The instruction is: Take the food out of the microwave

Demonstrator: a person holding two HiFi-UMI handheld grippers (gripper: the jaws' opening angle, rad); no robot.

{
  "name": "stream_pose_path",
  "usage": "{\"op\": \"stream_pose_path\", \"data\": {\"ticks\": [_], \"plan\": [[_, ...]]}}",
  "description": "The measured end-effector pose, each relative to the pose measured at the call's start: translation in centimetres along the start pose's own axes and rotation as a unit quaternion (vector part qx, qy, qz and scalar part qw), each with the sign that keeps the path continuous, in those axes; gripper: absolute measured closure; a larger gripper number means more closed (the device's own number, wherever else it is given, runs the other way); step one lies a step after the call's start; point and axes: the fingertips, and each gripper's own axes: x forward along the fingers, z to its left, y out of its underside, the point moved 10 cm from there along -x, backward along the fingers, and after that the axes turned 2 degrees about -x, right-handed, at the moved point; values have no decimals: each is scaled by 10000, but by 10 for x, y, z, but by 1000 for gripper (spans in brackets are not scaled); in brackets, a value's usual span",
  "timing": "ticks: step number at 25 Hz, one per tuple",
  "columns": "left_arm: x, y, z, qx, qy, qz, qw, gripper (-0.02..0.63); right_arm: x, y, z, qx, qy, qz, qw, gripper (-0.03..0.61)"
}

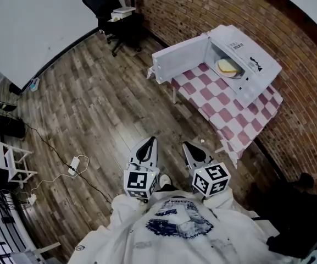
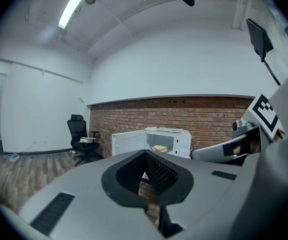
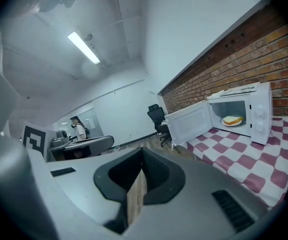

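You are holding both grippers low and close to your chest, well apart from the table. The left gripper (image 1: 147, 147) is showing its jaws drawn together with nothing between them, and the right gripper (image 1: 194, 152) is likewise pressed shut and empty. Only a thin sliver of wooden floor is peeking through each pair.

The boxy white microwave (image 1: 249, 45) is sitting on a red-and-white checked tablecloth (image 1: 224, 111) against the brick wall, with its white door (image 1: 180, 59) swung fully open towards you. Inside, on the floor of the cavity, a round white plate (image 1: 236, 73) is carrying a pale yellow slice of food (image 1: 227, 66) that looks like bread or a sandwich. From here you cannot tell which.

You are likely dealing with a stiff, glazed plate: smooth, probably slippery under the pads, and breakable if dropped. The food itself is looking soft and light, so pinching it directly would probably squash it, and it could slide if the plate tips.

You are best off opening one gripper before reaching in and taking the plate by its near rim. Clamp the rim across its thin edge, then draw it out level past the door.
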Motion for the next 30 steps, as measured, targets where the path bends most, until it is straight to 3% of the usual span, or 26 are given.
{"op": "stream_pose_path", "data": {"ticks": [7,17,30], "plan": [[26,-1,43,18,384,15,9993,606,41,-5,9,16,239,-33,9997,565],[63,5,53,-157,817,126,9965,606,55,-11,-4,79,664,70,9977,565],[157,-5,55,159,1117,312,9931,606,107,-37,-78,368,811,-129,9959,565]]}}
